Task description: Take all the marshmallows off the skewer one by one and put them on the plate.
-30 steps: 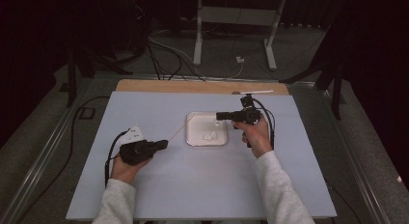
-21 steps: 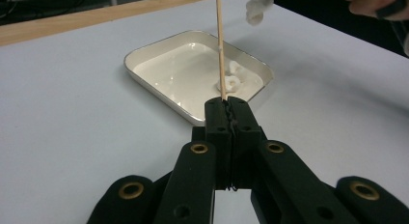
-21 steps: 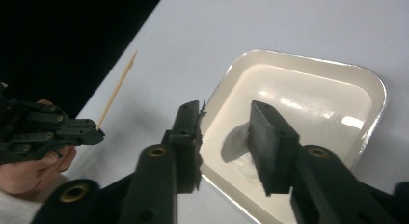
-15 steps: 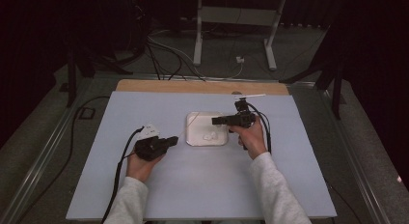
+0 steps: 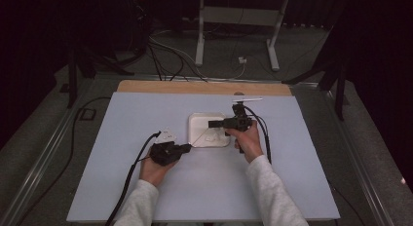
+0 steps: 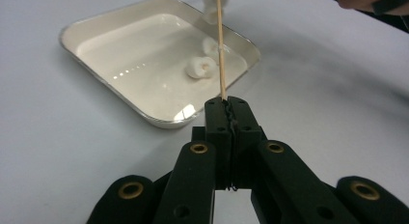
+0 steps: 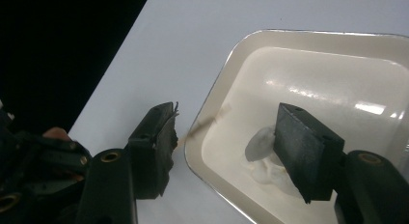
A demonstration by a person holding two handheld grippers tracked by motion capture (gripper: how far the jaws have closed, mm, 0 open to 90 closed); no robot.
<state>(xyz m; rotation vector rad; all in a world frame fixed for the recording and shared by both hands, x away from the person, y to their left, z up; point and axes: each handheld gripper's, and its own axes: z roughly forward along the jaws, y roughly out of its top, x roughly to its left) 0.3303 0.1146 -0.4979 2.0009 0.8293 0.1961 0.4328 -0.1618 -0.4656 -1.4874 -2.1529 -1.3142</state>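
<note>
On the white bench, near its middle, sits a shallow white tray holding small pale marshmallow-like pieces. My left claw is clenched on a thin wooden skewer; the stick runs up from the jaw tips and out over the tray's near corner, with one pale piece (blurred) threaded near its far end. From the high view that claw lies just off the tray's front-left corner. My right claw hovers over the tray, released: its jaws have just been opening, and they stand well apart. Between them I see the tray rim and a soft white piece lying on the tray floor, neither pad pressing it.
</note>
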